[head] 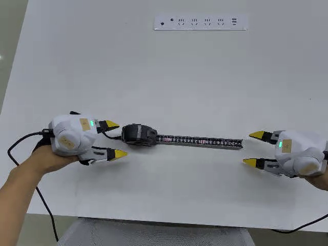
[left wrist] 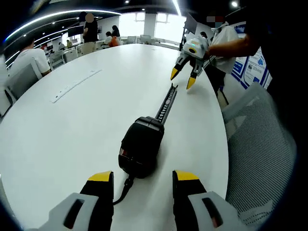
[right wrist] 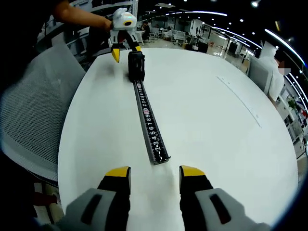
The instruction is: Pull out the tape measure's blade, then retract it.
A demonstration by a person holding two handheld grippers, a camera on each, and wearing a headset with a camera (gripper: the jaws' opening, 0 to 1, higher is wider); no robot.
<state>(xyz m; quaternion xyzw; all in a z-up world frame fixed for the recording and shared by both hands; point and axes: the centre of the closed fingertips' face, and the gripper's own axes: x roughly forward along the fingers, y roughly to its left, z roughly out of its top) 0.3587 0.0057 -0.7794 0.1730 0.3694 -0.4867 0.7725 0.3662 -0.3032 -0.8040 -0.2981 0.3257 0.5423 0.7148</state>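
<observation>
Table (head: 154, 66) bears extended blade (head: 200, 141), head-view power strip (head: 200, 22).

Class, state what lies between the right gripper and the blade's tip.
A bare strip of table separates right gripper from blade, per the right gripper view.

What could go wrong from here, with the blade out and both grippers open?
1. The blade lies extended on the table, held by neither the left gripper nor the right gripper; once retraction starts, it may whip back uncontrolled.
2. The case sits loose just ahead of the left gripper's open jaws; an off-centre grasp could shove it and skew the blade.
</observation>
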